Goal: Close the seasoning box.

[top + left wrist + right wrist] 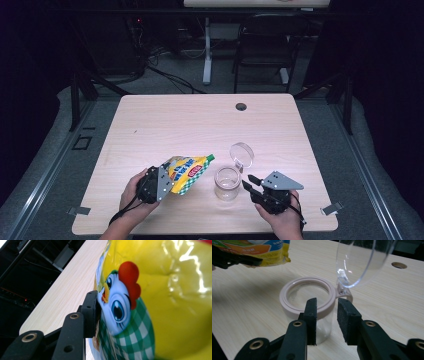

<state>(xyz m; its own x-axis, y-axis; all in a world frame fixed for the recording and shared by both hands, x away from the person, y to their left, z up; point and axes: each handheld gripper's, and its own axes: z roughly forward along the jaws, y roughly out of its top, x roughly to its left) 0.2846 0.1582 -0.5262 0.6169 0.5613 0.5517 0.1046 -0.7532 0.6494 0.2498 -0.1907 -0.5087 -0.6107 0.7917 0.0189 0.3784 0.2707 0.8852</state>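
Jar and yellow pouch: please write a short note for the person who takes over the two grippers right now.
Left gripper: shut on the yellow pouch, held above the table left of the jar, green cap pointing toward it.
Right gripper: open, jaws just right of the jar, not gripping it.
The jar stands upright, its clear hinged lid flipped open behind it.
Done: lid open, pouch picked up.
Left, probably: steady the jar, bring the pouch over the mouth and pour. Whether the cap is off, I cannot tell.
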